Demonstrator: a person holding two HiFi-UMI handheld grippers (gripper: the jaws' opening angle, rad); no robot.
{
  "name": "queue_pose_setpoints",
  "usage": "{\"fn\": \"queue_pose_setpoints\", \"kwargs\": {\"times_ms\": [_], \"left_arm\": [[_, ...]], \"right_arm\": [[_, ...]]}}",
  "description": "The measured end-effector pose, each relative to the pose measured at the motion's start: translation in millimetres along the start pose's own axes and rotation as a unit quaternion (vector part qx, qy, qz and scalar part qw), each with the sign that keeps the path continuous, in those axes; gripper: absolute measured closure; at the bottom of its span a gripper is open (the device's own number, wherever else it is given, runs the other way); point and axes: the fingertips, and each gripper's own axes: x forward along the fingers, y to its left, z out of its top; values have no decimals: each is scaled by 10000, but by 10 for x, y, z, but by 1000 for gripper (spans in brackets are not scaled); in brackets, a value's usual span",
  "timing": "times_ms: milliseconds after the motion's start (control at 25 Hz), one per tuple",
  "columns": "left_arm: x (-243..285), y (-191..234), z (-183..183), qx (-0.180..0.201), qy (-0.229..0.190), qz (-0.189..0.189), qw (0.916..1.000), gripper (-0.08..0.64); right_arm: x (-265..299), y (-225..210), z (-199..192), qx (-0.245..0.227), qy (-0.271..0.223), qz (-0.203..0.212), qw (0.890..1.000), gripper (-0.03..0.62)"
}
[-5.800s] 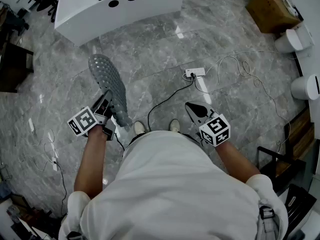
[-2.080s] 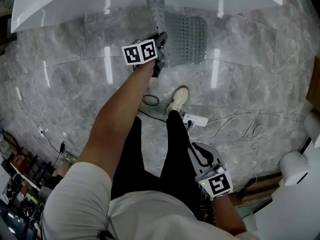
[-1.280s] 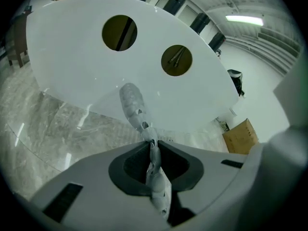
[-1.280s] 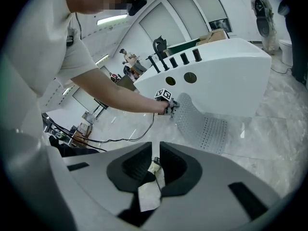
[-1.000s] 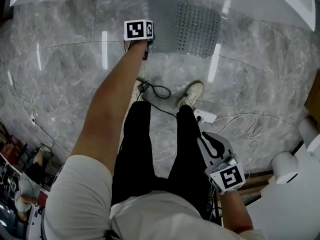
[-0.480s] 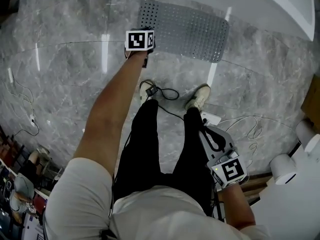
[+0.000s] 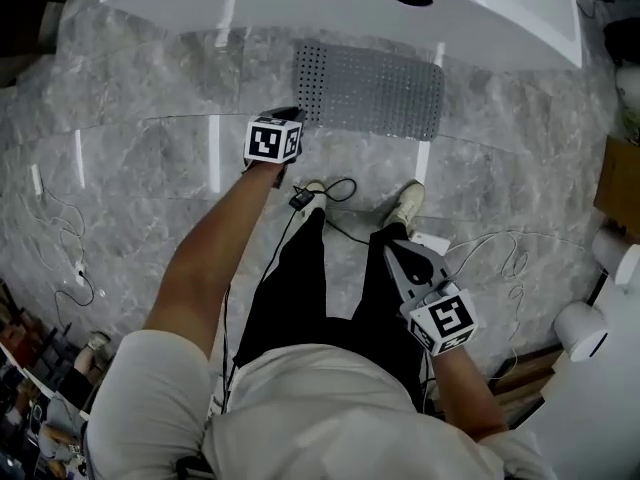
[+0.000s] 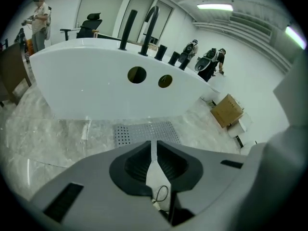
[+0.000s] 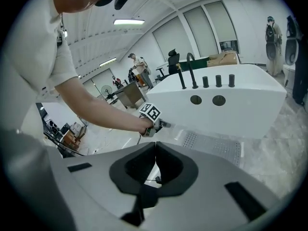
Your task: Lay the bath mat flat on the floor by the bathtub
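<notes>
The grey perforated bath mat (image 7: pixel 370 90) lies spread flat on the marble floor, right along the white bathtub (image 7: pixel 340 8). My left gripper (image 7: pixel 288 118) hovers just off the mat's near left corner, shut and holding nothing. In the left gripper view the mat (image 8: pixel 144 133) shows beyond the closed left gripper (image 8: pixel 153 143), under the bathtub (image 8: pixel 110 81). My right gripper (image 7: pixel 393 251) hangs by the person's right leg, far from the mat, shut and empty. In the right gripper view, the right gripper (image 9: pixel 155 143) points at the mat (image 9: pixel 211 146).
A white power strip (image 7: pixel 430 243) and loose cables (image 7: pixel 500 258) lie on the floor near the person's shoe (image 7: pixel 405 208). A black plug (image 7: pixel 300 200) rests below the left gripper. A cardboard box (image 7: pixel 620 173) and a white cylinder (image 7: pixel 580 328) stand at the right.
The left gripper carried the mat to the tub, spread it out and let it go. It has now drawn back from the mat's corner. The right gripper stayed low and shut.
</notes>
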Motion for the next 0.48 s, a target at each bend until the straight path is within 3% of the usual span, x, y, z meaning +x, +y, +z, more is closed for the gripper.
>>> {"fn": "queue_pose_setpoints", "kwargs": {"times_ms": [120,280,480], "left_arm": [[-487,-191,1,217,-179,-224,9994,512],[-1132,-451,109,169,-677,-448,9966,517],[-1892,-1047,-13,442,-1092,-691,9906,525]], "right_arm": [[-130,267,98,-107,-185,36,9998,581],[-389,391,199,-245,-392,-31,9989,581],[-890,510,79,-208,-648,-91,9976,583]]}}
